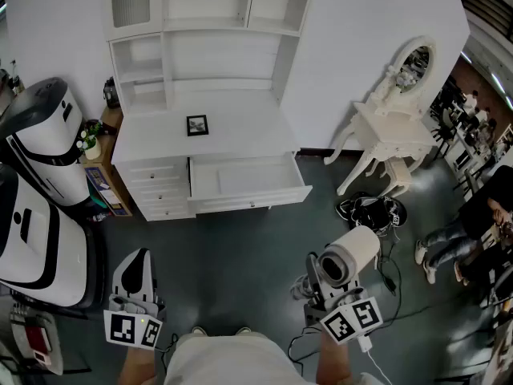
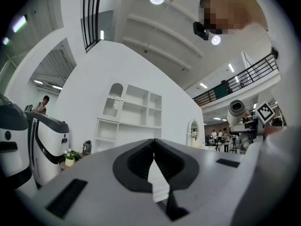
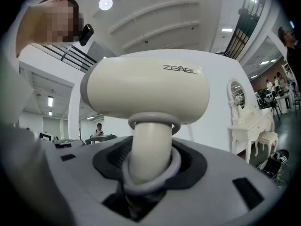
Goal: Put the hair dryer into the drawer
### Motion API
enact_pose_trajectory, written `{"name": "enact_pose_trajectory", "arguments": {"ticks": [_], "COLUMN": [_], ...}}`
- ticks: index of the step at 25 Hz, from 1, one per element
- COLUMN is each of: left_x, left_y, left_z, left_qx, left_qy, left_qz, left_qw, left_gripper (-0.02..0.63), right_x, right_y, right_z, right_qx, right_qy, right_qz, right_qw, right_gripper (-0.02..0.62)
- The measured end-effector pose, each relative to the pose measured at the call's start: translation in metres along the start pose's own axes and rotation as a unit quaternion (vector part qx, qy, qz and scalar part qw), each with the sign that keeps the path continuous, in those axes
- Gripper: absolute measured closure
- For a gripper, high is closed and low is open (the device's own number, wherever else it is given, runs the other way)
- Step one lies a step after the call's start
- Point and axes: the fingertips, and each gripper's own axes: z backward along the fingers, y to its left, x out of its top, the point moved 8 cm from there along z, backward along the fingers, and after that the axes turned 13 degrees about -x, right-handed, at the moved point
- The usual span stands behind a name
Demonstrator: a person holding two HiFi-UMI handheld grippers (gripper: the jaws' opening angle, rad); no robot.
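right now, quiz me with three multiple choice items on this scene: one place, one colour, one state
1. The wide drawer of the white cabinet is: A shut B pulled open C lifted out
2. Where is the hair dryer? A in that drawer B on the floor C in the right claw
3. Its body colour? A cream B black C red

B: the drawer juts out from the cabinet front.
C: the claw is closed round its handle.
A: the barrel is pale cream.

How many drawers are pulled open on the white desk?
1. The wide drawer sticks out below the desk top, right of the small closed drawers. Any drawers lower down could be hidden from the head view.
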Motion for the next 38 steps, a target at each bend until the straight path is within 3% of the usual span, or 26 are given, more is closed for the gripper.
{"name": "enact_pose_trajectory", "arguments": {"ticks": [23,29,34,38], "left_x": [-0.028,-0.044,-0.072,-0.071], "left_y": [-0.054,-0.024,0.019,0.072], "left_z": [-0.013,-0.041,-0.096,-0.156], "left_qx": [0.042,0.036,0.007,-0.01], "left_qy": [0.022,0.027,0.034,0.019], "left_qz": [0.009,0.024,0.043,0.036], "left_qw": [0.9988,0.9987,0.9984,0.9991], "left_gripper": [0.589,0.589,0.589,0.589], "right_x": [0.0,-0.005,-0.009,0.0], "right_y": [-0.047,-0.041,-0.034,-0.025], "right_z": [-0.018,-0.053,-0.111,-0.175], "right_qx": [0.057,0.053,0.04,0.029], "right_qy": [0.003,0.008,0.011,0.008], "right_qz": [0.023,0.03,0.043,0.046], "right_qw": [0.998,0.998,0.998,0.998], "right_gripper": [0.38,0.38,0.38,0.38]}}
